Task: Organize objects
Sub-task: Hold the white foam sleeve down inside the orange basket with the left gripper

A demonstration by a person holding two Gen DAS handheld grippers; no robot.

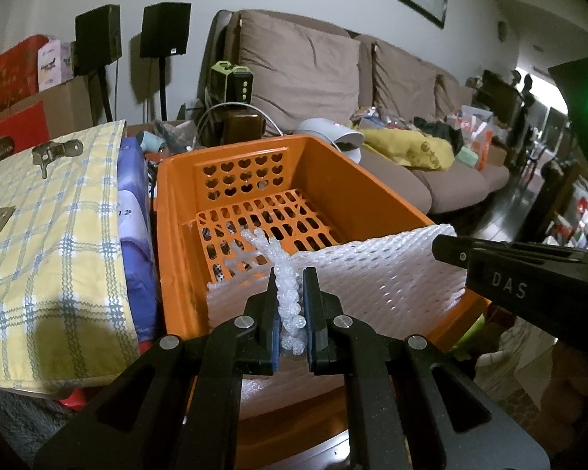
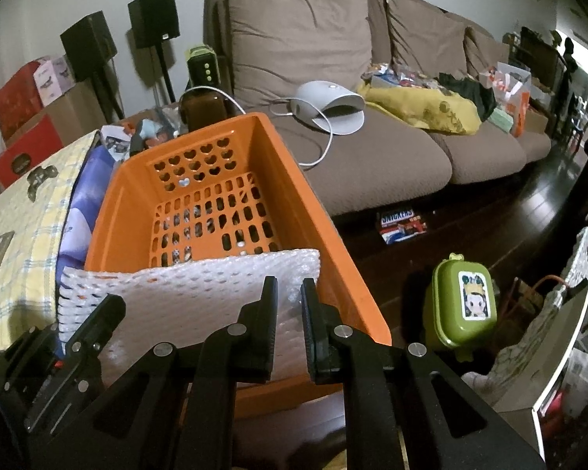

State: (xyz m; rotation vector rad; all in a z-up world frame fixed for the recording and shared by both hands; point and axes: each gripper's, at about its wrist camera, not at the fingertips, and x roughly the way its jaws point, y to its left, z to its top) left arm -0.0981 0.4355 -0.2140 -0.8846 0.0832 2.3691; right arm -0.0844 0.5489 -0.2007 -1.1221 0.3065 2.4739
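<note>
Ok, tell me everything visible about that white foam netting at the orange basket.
The white foam netting is a soft, translucent mesh sheet with diamond-shaped holes, apparently layered. It lies across the near end of the orange basket, drooping over its front rim and partly down inside. The left gripper is shut on a bunched, twisted strand at its left edge; the right gripper is closed on the sheet nearer the basket's right wall. The far half of the basket floor stays uncovered.

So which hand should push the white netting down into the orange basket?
Probably the left. Its fingers already pinch the bunched white foam netting over the orange basket. The right gripper holds a flat edge near the basket's front wall.
</note>
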